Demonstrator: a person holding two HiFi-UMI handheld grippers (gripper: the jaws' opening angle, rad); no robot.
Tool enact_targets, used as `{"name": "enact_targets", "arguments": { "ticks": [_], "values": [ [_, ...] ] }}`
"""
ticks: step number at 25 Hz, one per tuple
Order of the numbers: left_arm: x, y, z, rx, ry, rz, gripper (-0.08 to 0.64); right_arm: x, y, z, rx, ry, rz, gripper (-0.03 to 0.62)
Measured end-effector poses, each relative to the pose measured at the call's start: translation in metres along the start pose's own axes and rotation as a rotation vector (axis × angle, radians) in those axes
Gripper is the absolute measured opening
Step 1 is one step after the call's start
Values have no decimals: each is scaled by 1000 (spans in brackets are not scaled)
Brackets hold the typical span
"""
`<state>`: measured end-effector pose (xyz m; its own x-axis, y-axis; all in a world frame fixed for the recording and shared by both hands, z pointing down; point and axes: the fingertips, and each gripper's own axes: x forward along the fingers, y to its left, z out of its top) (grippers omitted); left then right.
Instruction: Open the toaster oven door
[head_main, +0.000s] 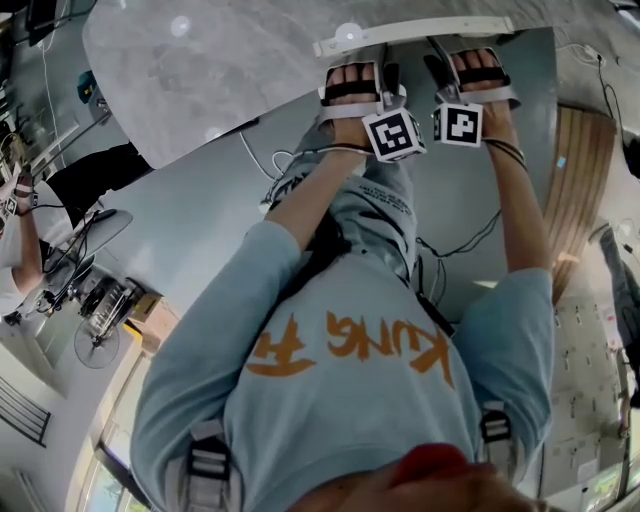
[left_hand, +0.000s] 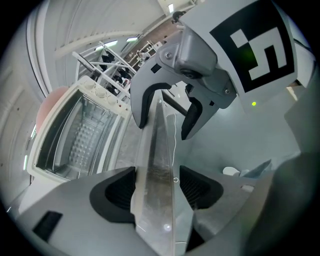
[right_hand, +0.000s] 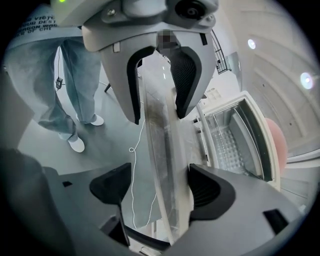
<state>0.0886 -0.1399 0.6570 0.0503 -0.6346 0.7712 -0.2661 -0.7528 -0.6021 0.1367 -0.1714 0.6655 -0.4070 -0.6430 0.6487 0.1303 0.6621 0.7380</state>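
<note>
Grey smooth floor with a loose white cable (right_hand: 134, 165); ceiling lamps in the upper corner of the right gripper view. What carries the toaster oven (left_hand: 75, 135) can't be made out, so its edges give no reference; only a pink rounded shape shows behind it. The oven door (left_hand: 157, 150) is already swung clear of the cavity, which lies bare in both gripper views. The door's pane runs edge-on between both sets of jaws. Left gripper (left_hand: 157, 189): jaws wide apart, pads on either side of the pane with gaps, no clamp. Right gripper (right_hand: 162, 187): jaws also spread. The pane sits nearer one pad, but no pressing is visible, so read as released. Handling judgement: glass in a thin frame, so stiff, smooth, likely slippery on the bare pane, and fragile under a hard pinch. It is light but hinged, so it moves only along its arc. Best hold is the free edge or the white bar (head_main: 410, 35), farthest from the hinge, not the glass itself. View differences: the head view shows both arms, the two marker cubes and the bar, but not the cavity. The left gripper view alone shows the knobs (left_hand: 102, 92). The right gripper view alone shows jeans-clad legs and white shoes (right_hand: 75, 142). Each gripper view also shows the other gripper across the door.
</note>
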Motion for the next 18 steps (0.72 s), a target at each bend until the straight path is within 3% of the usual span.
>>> {"name": "enact_targets", "arguments": {
  "ticks": [10, 13, 15, 18],
  "values": [
    [12, -2, -3, 31, -7, 100, 273, 11, 13, -5, -21, 21, -40, 373],
    [12, -4, -2, 35, -2, 94, 273, 7, 13, -6, 7, 28, -36, 370],
    [9, -6, -1, 1, -7, 56, 273, -1, 7, -3, 48, 24, -44, 307],
    [-5, -1, 8, -114, -72, 33, 272, -17, -2, 3, 106, 10, -71, 213]
  ]
}}
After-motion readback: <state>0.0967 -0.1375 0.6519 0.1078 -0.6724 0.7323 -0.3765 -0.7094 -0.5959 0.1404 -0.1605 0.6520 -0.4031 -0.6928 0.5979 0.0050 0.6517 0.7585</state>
